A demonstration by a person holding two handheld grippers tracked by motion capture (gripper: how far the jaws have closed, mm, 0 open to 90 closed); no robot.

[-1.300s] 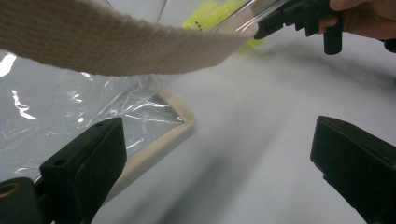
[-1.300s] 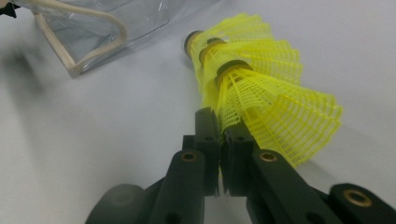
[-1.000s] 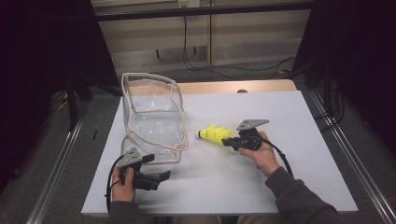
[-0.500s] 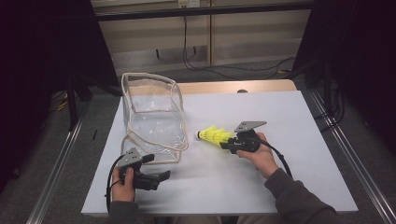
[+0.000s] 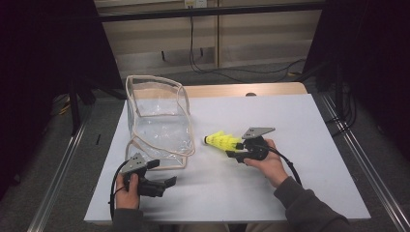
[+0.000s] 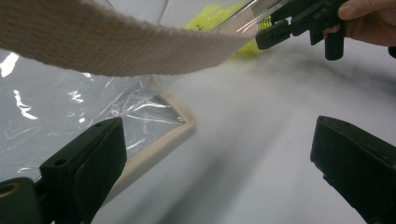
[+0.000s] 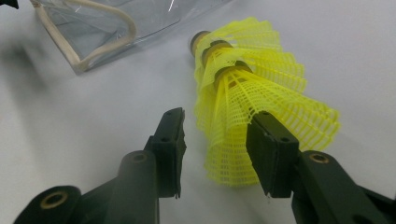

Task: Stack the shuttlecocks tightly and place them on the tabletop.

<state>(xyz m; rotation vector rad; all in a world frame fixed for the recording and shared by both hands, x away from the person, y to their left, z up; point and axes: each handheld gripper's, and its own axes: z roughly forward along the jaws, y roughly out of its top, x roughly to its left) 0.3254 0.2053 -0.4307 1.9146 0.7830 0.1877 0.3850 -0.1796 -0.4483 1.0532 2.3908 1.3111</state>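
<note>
1. White tabletop in a dim room carries the work, with dark curtains at both sides and cables on the floor behind.
2. Yellow shuttlecocks, several nested into one stack, lie on their side on the sheet, cork end toward the clear bag, near it but apart.
3. Around the wide end of the stack, the right gripper has just been opening its jaws: a second ago they were closed, and now they stand apart. In the right gripper view one pad lies against the mesh skirt and the other is clear of it.
4. That reads as a release, or as a widening to take a fresh hold before the stack goes to the bag.
5. Farther out, the left gripper rests open beside the bag's cream strap, holding nothing.
</note>
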